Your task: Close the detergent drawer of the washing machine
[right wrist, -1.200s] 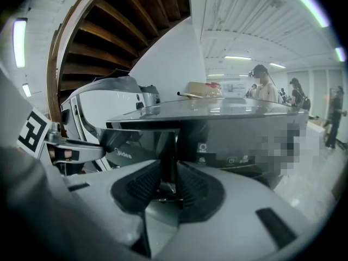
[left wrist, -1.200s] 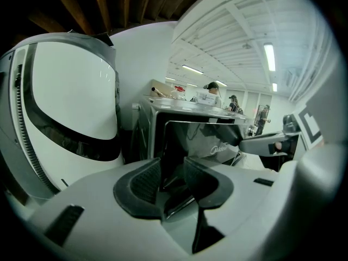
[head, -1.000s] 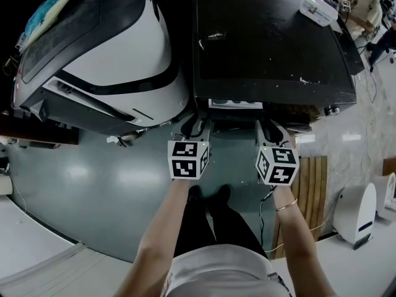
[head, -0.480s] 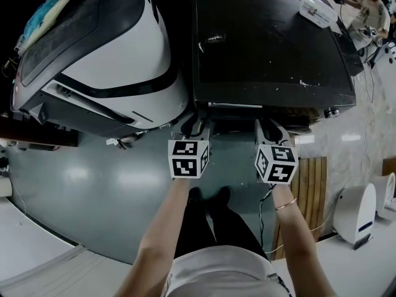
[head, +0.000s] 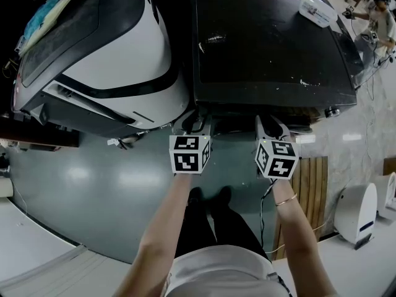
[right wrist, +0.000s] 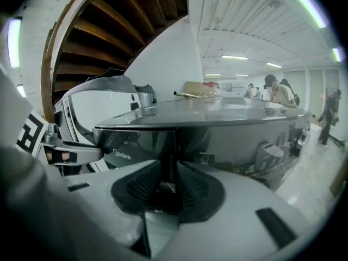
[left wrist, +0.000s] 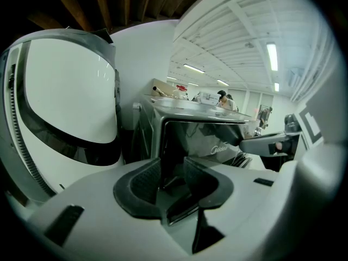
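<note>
Left gripper (left wrist: 173,174) and right gripper (right wrist: 167,182) — jaws parted, empty — close before the flush detergent drawer (right wrist: 138,143)

Operator kit: two handheld tongs, street clothes
Left tongs (left wrist: 169,178) and right tongs (right wrist: 169,185) look identical: light grey moulded shells, black cross-hatched pads (left wrist: 144,181) set in a dark rounded surround, dark rectangular slots in the shell on either side. Each carries a white cube with black square markers on its faces: left cube (head: 189,154), right cube (head: 276,159). Person wears a white top (head: 219,271), dark trousers (head: 213,228), dark shoes (head: 207,193), forearms bare, thin bangle (head: 286,203) on the right wrist
</note>
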{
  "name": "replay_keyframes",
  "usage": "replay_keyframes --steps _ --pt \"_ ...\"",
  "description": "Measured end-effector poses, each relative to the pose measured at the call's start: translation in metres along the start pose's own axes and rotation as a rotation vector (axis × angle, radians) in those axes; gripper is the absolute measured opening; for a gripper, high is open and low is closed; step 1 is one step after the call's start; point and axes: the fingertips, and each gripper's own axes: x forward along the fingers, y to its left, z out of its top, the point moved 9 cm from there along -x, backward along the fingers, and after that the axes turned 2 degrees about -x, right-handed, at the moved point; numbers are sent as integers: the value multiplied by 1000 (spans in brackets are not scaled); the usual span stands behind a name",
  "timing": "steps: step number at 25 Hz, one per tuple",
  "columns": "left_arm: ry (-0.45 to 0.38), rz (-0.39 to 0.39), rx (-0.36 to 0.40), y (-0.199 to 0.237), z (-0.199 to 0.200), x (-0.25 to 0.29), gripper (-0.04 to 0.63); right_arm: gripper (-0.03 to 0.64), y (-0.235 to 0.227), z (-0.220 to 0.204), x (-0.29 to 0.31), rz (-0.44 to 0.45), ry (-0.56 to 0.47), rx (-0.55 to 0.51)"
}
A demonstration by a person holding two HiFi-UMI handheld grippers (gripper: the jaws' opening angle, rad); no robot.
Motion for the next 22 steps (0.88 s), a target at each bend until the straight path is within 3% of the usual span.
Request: replay_keyframes --steps 12,14,22 --pt "5 32 -31 -1 0 -1 121 91 0 3 2 -1 22 -5" --pt "5 41 -40 -1 -1 -4 94 91 0 2 -2 7 21 -6" --pt "-19 -7 -37 -13 -8 -28 84 91 13 0 -30 62 -9 -15"
